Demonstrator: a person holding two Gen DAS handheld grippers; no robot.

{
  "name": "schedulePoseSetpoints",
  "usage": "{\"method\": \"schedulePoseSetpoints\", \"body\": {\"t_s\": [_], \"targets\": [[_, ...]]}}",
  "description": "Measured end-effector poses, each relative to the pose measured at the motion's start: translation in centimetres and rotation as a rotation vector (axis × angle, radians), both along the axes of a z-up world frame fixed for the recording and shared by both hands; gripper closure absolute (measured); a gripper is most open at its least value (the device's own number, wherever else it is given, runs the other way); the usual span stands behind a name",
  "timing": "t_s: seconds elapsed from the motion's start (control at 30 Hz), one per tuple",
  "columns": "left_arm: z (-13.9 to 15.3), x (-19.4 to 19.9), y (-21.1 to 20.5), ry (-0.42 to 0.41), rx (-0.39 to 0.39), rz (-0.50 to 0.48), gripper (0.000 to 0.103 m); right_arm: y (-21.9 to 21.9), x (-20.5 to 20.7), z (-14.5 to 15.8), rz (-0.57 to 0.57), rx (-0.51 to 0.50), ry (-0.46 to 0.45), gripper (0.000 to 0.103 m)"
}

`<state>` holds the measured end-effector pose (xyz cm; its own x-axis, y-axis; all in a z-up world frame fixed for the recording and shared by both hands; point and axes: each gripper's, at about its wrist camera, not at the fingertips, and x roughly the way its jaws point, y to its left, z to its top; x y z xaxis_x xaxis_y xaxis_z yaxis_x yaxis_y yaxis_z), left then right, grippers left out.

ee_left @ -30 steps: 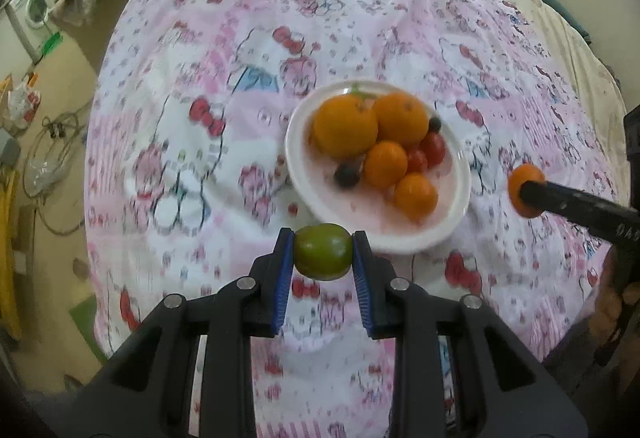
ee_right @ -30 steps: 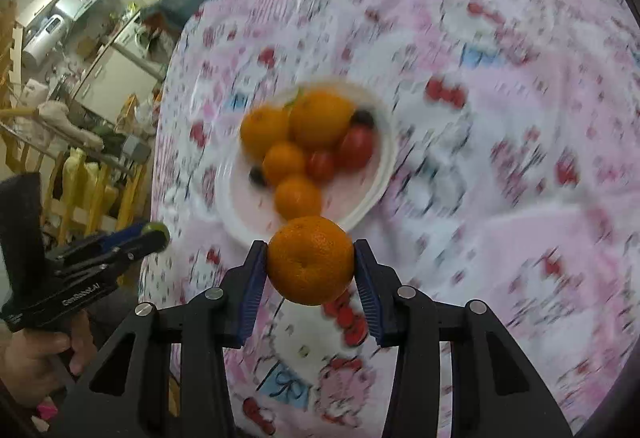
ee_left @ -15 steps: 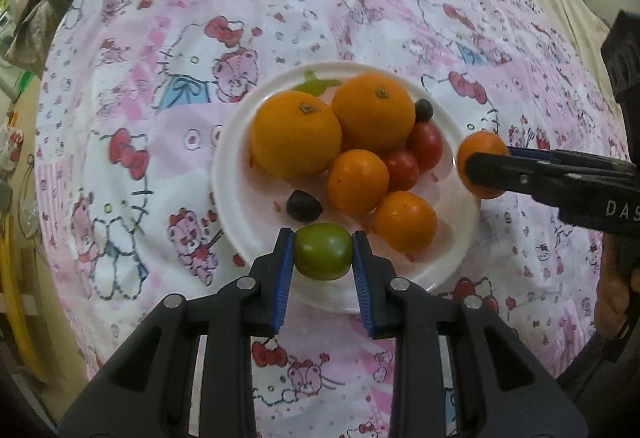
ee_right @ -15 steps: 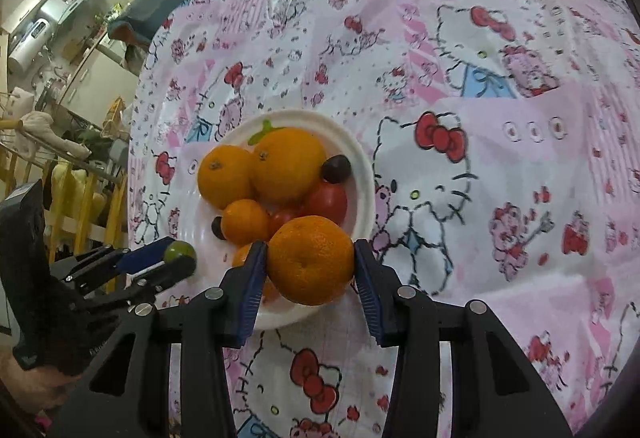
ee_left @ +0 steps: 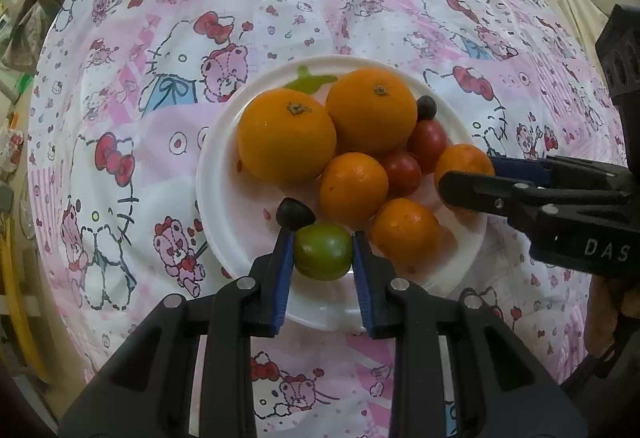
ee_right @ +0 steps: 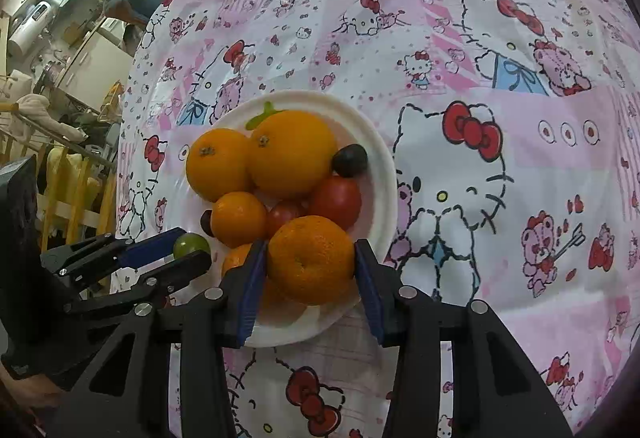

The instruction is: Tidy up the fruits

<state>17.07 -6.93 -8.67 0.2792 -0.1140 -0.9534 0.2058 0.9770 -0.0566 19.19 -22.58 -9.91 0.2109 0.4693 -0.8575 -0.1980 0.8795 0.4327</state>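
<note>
Both tools are loaded up and sitting right over the white plate [ee_left: 216, 198]. The left tool [ee_left: 323, 252] has its two blue-padded fingers closed snug on a small green fruit [ee_left: 323, 251], which hangs over the near part of the plate, just beside a little dark berry [ee_left: 294, 215]. The right tool [ee_right: 311, 258] is pinched around a mandarin [ee_right: 311, 259], held over the near-right side of the plate, right next to the pile already there.

On the plate itself: two big oranges at the back, one on the left [ee_left: 286, 141] and one on the right [ee_left: 371, 110], touching each other. In front of them sit two smaller mandarins [ee_left: 354, 191] [ee_left: 405, 231], with two red tomatoes [ee_left: 401, 173] [ee_left: 427, 140] tucked between the oranges and the right rim. A second dark berry [ee_left: 426, 107] sits at the far right edge, against the right orange. There's also a green leaf shape [ee_left: 310, 80] on the plate's far rim, can't tell if it's printed or an actual bit of stem.

Everything rests on a pink and white cartoon-cat cloth [ee_left: 160, 78] covering the surface. From the left camera the right tool comes in from the right side, with its mandarin partly hidden behind the black finger.
</note>
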Motion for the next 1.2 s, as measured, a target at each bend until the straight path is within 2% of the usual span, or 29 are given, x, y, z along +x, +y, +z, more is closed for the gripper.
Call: {"method": "schedulePoseSetpoints", "body": {"t_s": [0.53,0.6,0.67,0.8,0.87,1.1,1.2], "targets": [[-0.8,0.4,0.3,0.005,0.028,0.018,0.076,-0.2,0.1,-0.1,-0.023,0.012,0.018,0.055],[-0.9,0.4,0.2,0.004,0.028,0.015,0.069,-0.3,0.1,0.0,-0.027,0.020,0.013,0.048],[-0.9,0.4,0.2,0.000,0.027,0.015,0.053,-0.4,0.0,0.4,-0.031,0.032,0.000,0.040],[-0.9,0.4,0.3,-0.009,0.026,0.017,0.044,-0.6,0.1,1.0,-0.040,0.047,-0.017,0.035],[-0.9,0.3,0.4,-0.014,0.032,0.025,0.033,-0.8,0.2,1.0,-0.047,0.055,-0.015,0.034],[-0.5,-0.2,0.2,-0.017,0.037,0.011,0.028,-1.3,0.3,1.6,-0.068,0.058,-0.024,0.031],[0.0,-0.5,0.5,-0.023,0.012,0.020,0.024,-1.9,0.2,2.0,-0.084,0.070,-0.021,0.030]]}}
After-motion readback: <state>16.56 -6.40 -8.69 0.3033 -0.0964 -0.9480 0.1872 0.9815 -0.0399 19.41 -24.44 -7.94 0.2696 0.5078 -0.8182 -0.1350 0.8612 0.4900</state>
